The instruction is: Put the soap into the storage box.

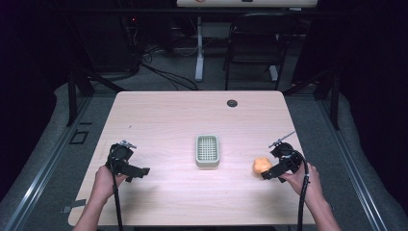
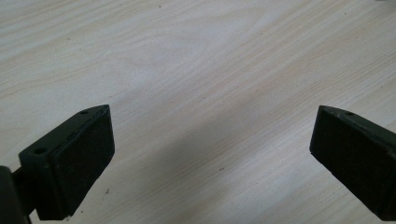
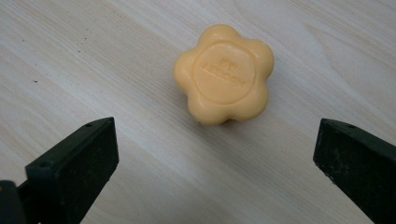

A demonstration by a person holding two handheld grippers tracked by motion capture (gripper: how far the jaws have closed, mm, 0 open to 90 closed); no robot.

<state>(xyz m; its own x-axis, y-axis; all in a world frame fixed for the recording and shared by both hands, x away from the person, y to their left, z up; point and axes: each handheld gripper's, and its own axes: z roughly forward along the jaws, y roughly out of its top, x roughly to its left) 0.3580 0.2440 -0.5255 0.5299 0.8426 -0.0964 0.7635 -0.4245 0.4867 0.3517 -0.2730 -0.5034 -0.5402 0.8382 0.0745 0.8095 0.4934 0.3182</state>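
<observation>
An orange flower-shaped soap bar (image 3: 223,74) lies flat on the wooden table (image 1: 168,115), seen at the right of the high view as a soap bar (image 1: 261,165). My right gripper (image 3: 215,156) is open, its jaws wide apart just short of the soap, touching nothing. In the high view the right gripper (image 1: 269,172) sits right beside the soap. A pale green soap dish (image 1: 207,150) with a ridged grid inside rests at the table's middle. My left gripper (image 1: 139,172) is open over bare wood at the left, and its view shows the left gripper (image 2: 212,154) holding nothing.
A small dark round grommet (image 1: 232,103) sits near the table's far edge. Beyond the table stand a black folding chair (image 1: 255,43), a white desk leg (image 1: 198,48) and floor cables (image 1: 163,72). Both of the person's hands come in from the near edge.
</observation>
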